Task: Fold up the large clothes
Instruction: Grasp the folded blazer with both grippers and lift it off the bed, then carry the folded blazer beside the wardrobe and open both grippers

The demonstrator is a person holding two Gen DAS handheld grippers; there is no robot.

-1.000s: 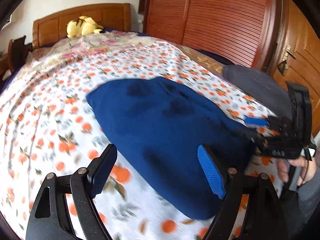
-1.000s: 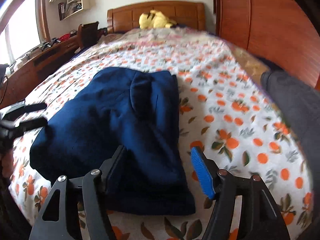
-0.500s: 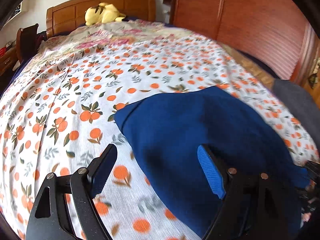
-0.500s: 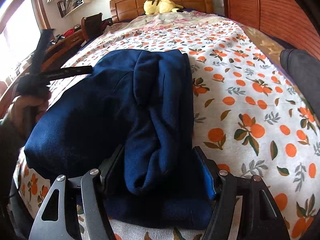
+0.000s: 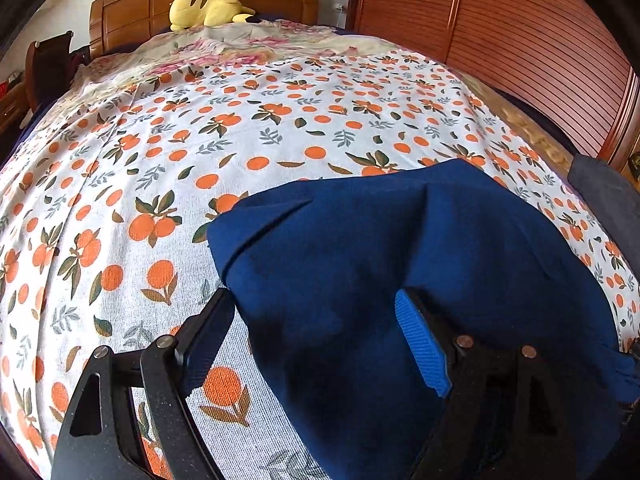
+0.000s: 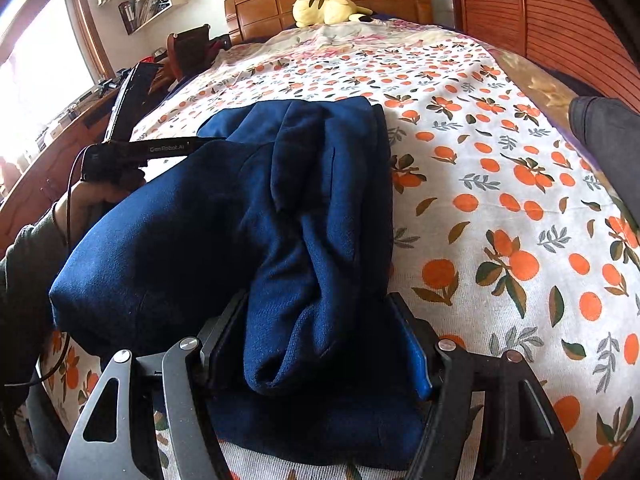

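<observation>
A navy blue garment (image 5: 400, 248) lies partly folded on the orange-print bed sheet (image 5: 200, 140). My left gripper (image 5: 314, 304) is open over the garment's left edge, one finger above the sheet and the other above the cloth. In the right wrist view the garment (image 6: 224, 216) has a thick rolled fold running toward me. My right gripper (image 6: 318, 304) stands open astride the near end of that fold, and cloth fills the gap between its jaws. The left gripper (image 6: 180, 108) shows there at the garment's far left, held by a hand (image 6: 92, 200).
A yellow plush toy (image 5: 208, 4) rests by the wooden headboard. Louvered wardrobe doors (image 5: 500, 40) run along the right of the bed. A dark grey cloth (image 6: 600, 132) lies at the bed's right edge. A desk (image 6: 48, 152) stands to the left.
My left gripper has travelled left along the garment to its left edge and dropped lower. My right gripper sank over the near fold, which now sits between its jaws.
</observation>
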